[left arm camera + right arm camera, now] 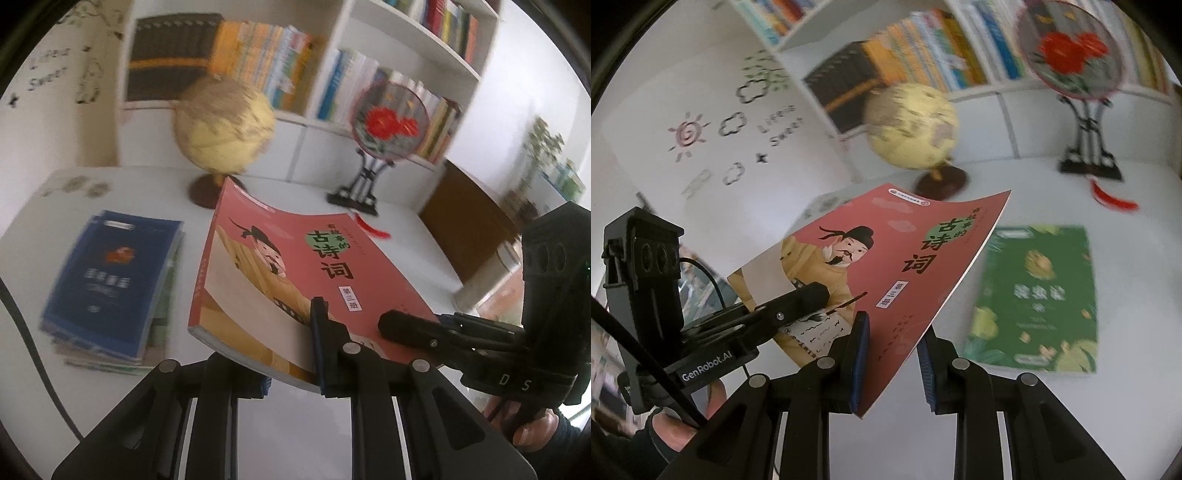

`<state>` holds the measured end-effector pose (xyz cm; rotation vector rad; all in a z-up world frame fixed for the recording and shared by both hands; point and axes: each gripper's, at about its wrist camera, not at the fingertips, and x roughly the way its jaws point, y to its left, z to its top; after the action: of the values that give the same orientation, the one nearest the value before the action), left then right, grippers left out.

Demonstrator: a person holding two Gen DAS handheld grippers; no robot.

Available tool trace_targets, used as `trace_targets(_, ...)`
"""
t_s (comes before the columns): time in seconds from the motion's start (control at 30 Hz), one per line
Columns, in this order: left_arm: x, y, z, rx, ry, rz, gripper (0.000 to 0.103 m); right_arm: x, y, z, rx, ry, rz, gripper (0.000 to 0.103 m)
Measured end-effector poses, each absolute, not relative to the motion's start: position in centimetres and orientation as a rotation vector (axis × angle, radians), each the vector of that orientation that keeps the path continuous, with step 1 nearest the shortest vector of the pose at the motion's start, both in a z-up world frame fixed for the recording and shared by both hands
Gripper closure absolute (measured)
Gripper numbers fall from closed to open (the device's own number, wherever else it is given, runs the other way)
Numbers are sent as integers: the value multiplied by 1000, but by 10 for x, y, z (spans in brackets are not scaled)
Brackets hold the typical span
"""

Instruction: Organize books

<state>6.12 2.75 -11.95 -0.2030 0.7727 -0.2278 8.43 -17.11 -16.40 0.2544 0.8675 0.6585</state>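
A red book [295, 266] with a cartoon scholar on its cover hangs tilted above the white table [122, 192]. My left gripper [291, 369] is shut on its near edge, one blue pad on the cover and the other underneath. The right gripper [391, 321] comes in from the right with a finger lying on the cover. In the right wrist view the same red book [886, 258] has its near corner clamped in my right gripper [894, 332]. The left gripper [812, 295] grips its left side.
A blue book tops a small stack [110, 280] on the table's left; a green book [1034, 295] lies flat. A globe [225, 129] and a round fan on a black stand [388, 118] stand at the back. Behind them are white shelves full of books [280, 70].
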Motion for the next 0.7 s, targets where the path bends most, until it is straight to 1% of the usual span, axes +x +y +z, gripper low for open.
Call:
trace_targets(0.2, 52, 59, -93, -203, 705, -178, 88, 79, -135, -131, 194, 816, 704, 78)
trace_targets(0.33, 63, 95, -82, -174, 689, -171, 88, 86, -104, -120, 186, 796, 738, 78)
trace_targets(0.5, 78, 143, -79, -127, 685, -182, 87, 100, -55, -121, 223, 776, 729, 77)
trace_targets(0.7, 104, 194, -98, -101, 716, -171, 87, 122, 7, -136, 269, 806, 715, 76)
